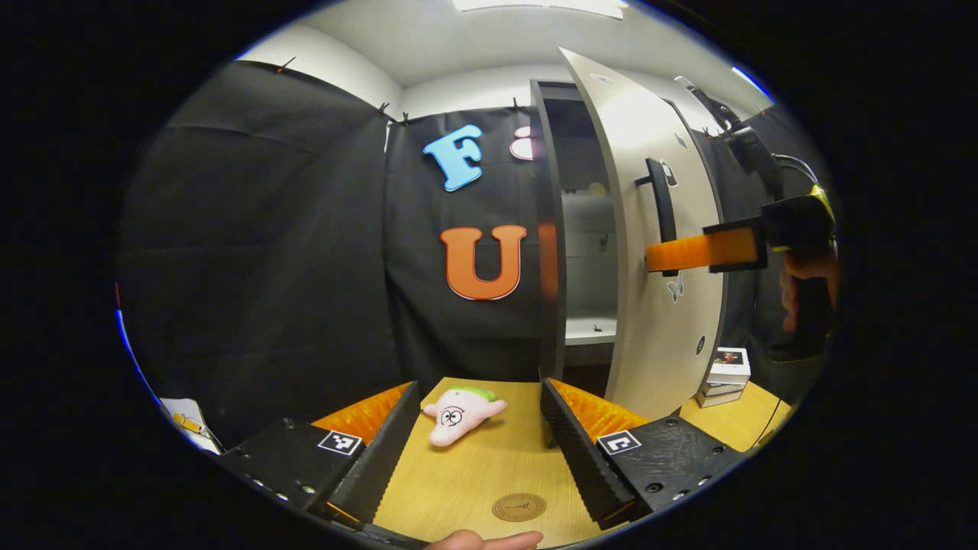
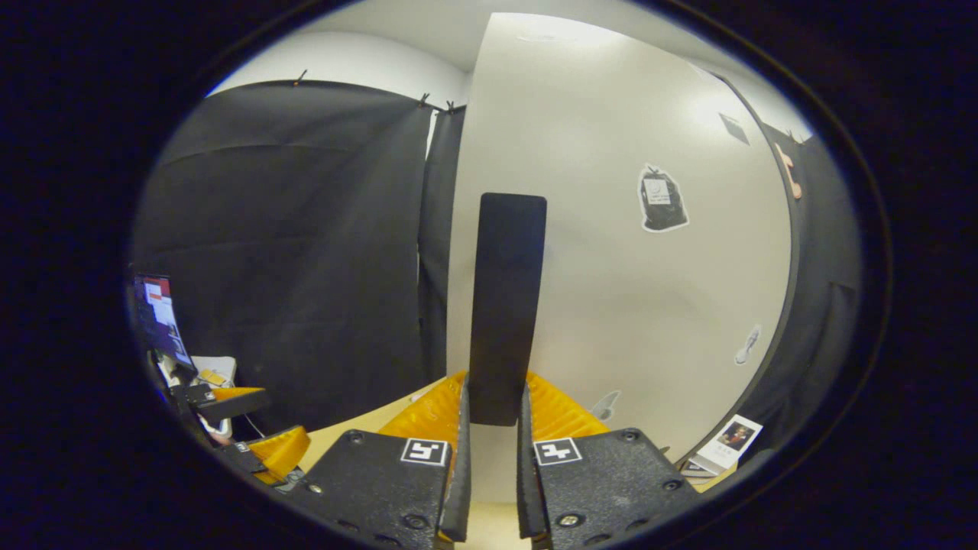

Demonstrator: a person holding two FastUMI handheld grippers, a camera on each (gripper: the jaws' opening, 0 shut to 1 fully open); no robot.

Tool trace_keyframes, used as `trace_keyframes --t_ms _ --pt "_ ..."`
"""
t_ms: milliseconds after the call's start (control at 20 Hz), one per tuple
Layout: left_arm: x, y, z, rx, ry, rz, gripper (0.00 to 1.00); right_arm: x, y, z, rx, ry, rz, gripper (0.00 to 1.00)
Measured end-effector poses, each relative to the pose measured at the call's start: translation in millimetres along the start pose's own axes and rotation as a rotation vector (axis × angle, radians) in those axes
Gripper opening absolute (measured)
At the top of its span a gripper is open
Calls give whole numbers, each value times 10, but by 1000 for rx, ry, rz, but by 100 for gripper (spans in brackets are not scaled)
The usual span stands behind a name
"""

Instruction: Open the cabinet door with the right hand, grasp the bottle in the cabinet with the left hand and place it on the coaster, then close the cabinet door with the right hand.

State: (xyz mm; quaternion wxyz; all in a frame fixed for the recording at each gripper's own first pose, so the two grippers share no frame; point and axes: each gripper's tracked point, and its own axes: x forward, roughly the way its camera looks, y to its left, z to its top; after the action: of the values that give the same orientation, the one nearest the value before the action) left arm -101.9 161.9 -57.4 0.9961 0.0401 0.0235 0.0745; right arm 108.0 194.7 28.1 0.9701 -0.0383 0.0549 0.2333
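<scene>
Cabinet (image 1: 552, 229): it stands tall at the back of the table. The inside looks pale, with a shelf low down. I cannot pick out the bottle inside; a small roundish thing sits high up in there, but it is too blurry to name.
Door (image 1: 657, 229): it is partly open, swung out toward the right. If it swings back, the gap gets too small for the left gripper to go in.
Table (image 1: 474, 473): it is yellow wood, with lots of room in front of the cabinet.
Right gripper (image 2: 495, 428): its 2 fingers are almost closed around the bottom end of the dark handle (image 2: 504, 305), 1 on each side. I judge they are squeezing it. In the left gripper view it reaches the handle from the right. If it pulls too fast or crooked, the fingers could slip off the end.
Left gripper (image 1: 477, 435): it is wide open and holds nothing. It waits low over the table, pointing at the cabinet. If it goes in too soon, it could bump the door edge.
Pink toy (image 1: 461, 412): it lies on the table between the left fingers, farther off. The left gripper could knock it on the way in.
Coaster (image 1: 519, 506): it is a small round disc on the table, close to the left gripper. Nothing is on it yet. It is little, so the bottle could land half off it and tip.
</scene>
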Motion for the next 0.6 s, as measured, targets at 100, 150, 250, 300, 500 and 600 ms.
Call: trace_keyframes --t_ms 100,150,250,300,500,600 --pt "196 -90 77 20 -3 -20 96 -66 -4 -15 -1 -5 21 28" --pt "284 -179 128 28 -12 -35 96 -94 -10 -17 0 -9 39 27" --pt "408 -315 239 46 -30 -49 96 -116 -41 -26 5 -17 77 27" --pt "465 -392 288 46 -34 -57 96 -127 -61 -27 4 -20 93 27" --pt "644 -689 341 30 -15 -88 96 -336 -93 -59 12 -11 129 28" --pt "736 -872 305 21 8 -112 96 -367 -140 -72 22 4 129 28"
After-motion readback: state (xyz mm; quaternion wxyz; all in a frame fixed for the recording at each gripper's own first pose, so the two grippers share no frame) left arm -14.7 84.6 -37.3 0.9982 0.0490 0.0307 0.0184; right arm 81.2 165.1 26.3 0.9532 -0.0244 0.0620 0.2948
